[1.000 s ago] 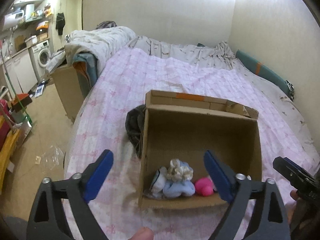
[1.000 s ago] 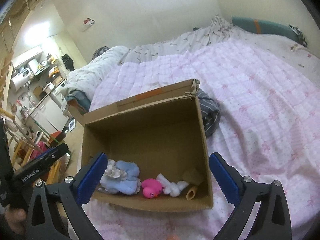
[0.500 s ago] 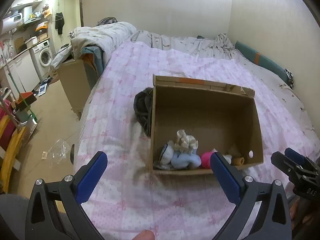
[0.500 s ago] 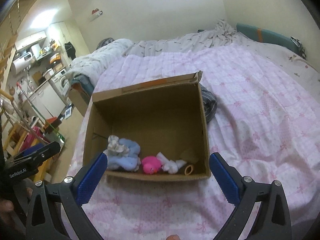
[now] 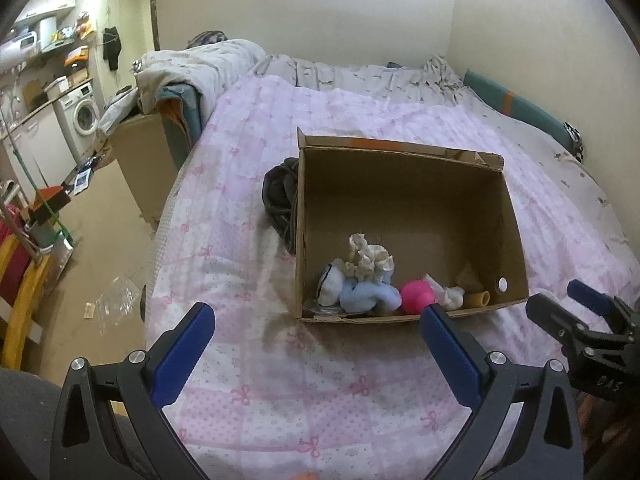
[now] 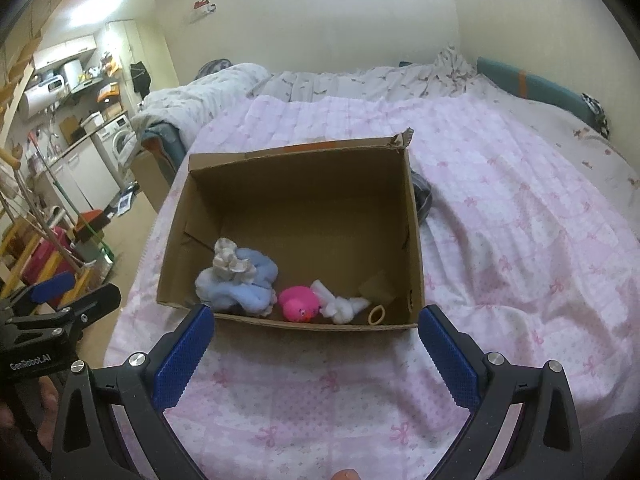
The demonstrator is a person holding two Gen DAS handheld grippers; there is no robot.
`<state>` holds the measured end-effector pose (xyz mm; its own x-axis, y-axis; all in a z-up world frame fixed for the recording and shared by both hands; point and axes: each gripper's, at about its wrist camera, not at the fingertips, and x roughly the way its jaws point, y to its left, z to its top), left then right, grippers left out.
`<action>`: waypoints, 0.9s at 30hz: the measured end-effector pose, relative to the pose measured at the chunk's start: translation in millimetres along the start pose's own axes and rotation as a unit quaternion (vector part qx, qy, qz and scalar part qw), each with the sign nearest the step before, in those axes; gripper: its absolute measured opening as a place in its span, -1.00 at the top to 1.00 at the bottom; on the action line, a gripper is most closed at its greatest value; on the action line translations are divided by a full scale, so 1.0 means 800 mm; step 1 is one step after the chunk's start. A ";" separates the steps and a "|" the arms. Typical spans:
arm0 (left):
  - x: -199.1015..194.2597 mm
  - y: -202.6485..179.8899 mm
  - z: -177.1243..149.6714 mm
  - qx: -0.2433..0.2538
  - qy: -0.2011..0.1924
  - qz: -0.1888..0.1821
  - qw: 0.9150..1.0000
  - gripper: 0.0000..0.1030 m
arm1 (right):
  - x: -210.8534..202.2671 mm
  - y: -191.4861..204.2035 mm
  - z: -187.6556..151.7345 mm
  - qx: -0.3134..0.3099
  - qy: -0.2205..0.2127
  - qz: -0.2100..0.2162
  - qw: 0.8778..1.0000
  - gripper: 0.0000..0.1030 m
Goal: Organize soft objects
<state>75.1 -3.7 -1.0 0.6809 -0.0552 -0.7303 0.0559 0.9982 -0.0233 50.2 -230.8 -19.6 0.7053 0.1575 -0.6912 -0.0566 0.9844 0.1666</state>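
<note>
Both grippers have pulled back from the cardboard box (image 5: 404,216) at frame centre — left gripper (image 5: 316,344) and right gripper (image 6: 316,344) spread wide, empty — soft toys (image 6: 240,276) already inside, so the sorting looks nearly done.

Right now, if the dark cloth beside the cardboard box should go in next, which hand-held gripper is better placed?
Probably the left hand-held gripper. The dark cloth lies against the cardboard box on the left one's side. For the right hand-held gripper, the box hides most of it. Both are open and empty.
</note>
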 end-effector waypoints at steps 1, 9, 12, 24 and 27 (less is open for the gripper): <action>0.000 0.001 0.000 -0.001 0.000 0.000 1.000 -0.99 | 0.002 -0.001 0.000 0.002 0.002 -0.002 1.000 -1.00; 0.001 0.001 0.001 0.000 0.001 -0.005 1.000 -0.99 | 0.007 -0.001 -0.002 0.004 0.009 -0.005 1.000 -1.00; 0.001 -0.002 0.000 0.003 0.000 -0.007 1.000 -0.99 | 0.008 0.002 -0.003 0.000 0.010 -0.006 1.000 -1.00; 0.001 -0.001 -0.001 0.000 0.006 -0.007 1.000 -0.99 | 0.008 0.001 -0.001 0.004 0.008 -0.009 1.000 -1.00; 0.001 -0.001 -0.001 -0.001 0.005 -0.007 1.000 -0.99 | 0.007 0.000 0.000 0.003 0.008 -0.009 1.000 -1.00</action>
<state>75.2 -4.3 -2.3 0.6721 -0.0690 -0.7372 0.0645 0.9973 -0.0345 54.2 -230.0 -24.0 0.6950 0.1406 -0.7052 -0.0394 0.9867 0.1579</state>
